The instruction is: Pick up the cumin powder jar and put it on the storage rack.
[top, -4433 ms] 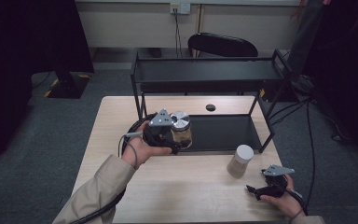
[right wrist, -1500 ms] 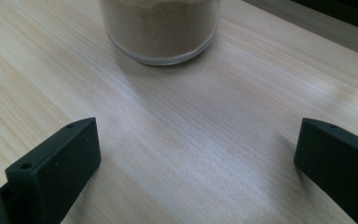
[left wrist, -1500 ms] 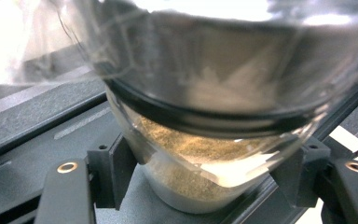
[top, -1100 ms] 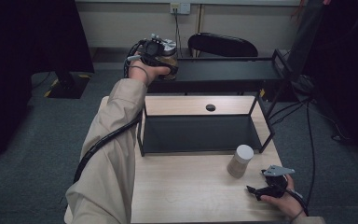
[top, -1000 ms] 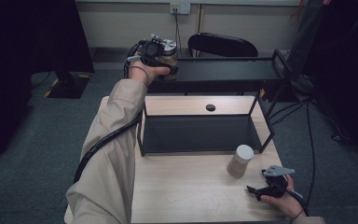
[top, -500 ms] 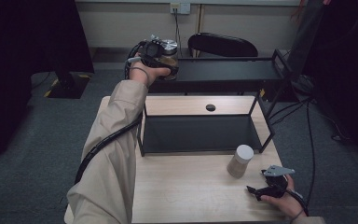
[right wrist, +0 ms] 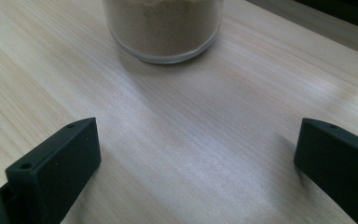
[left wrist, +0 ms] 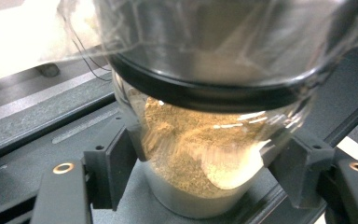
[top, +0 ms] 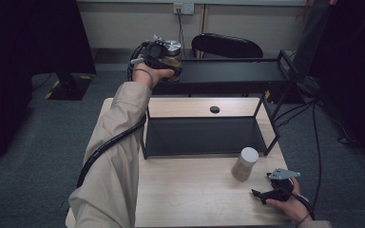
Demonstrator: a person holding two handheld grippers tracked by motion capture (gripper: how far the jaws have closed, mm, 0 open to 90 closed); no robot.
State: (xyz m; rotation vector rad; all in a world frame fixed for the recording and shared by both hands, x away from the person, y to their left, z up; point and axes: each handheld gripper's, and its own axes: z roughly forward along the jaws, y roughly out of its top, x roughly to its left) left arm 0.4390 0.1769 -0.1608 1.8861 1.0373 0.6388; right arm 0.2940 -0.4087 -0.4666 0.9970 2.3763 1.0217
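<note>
- Jar (left wrist: 200, 140): a clear glass jar with a metal lid, about half full of tan powder. It sits at the left end of the top shelf of the black rack (top: 233, 73), near the shelf's front edge. Whether its base fully rests on the shelf cannot be told; in the left gripper view it appears to meet the dark surface.
- Left gripper (top: 158, 53): its jaws are clenched on the jar, one pad on each side of the glass below the lid. The person's left arm reaches far forward over the table (top: 190, 190) to hold it there.
- Second jar (top: 245, 163): a white-lidded jar of paler powder stands upright on the table in front of the rack's lower right corner.
- Right gripper (top: 266, 194): it rests low on the table near the right front edge, just beside the second jar and apart from it. Its jaws are spread wide with nothing between them, and in the right gripper view that jar's base (right wrist: 163, 28) stands ahead of them.
- Likely step, as a judgement: setting the jar down on the top shelf.
- Risks, as a judgement: letting go before the base sits flat, or too close to the shelf's edge, could tip the jar off. Smooth glass may slip in the pads. Drawing the jaws back while only half released could drag the jar along.
</note>
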